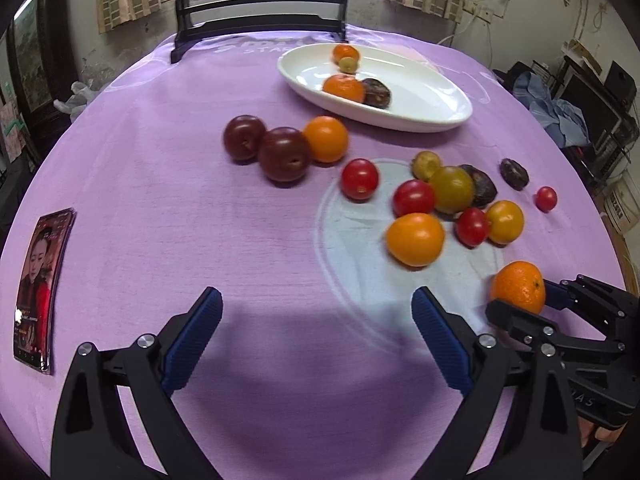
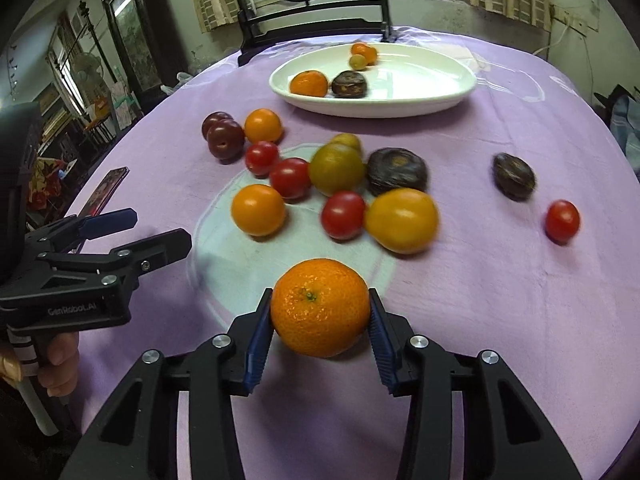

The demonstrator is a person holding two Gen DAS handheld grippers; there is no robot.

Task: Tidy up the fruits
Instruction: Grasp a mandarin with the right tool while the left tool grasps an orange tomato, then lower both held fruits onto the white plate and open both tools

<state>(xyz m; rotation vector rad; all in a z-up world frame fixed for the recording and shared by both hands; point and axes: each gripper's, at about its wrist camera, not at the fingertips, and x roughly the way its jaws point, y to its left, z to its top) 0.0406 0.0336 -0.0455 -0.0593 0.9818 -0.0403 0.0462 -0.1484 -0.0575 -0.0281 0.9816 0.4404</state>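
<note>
Right gripper (image 2: 321, 322) clamped on mandarin (image 2: 320, 307) near table's (image 2: 500, 320) front edge; left gripper (image 1: 316, 334) spread wide, holding nothing. Risk: round peel slips from pads (grip looks shallow), fruit rolls off before reaching plate (image 2: 420, 96).

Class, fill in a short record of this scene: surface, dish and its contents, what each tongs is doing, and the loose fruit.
surface: purple tablecloth
dish: white oval plate holding four pieces of fruit, among them a small orange mandarin
right tongs: pads pressed on a larger dimpled orange mandarin
left tongs: open, empty, over bare cloth
loose fruit: red, orange, yellow-green and dark pieces clustered mid-table
</note>
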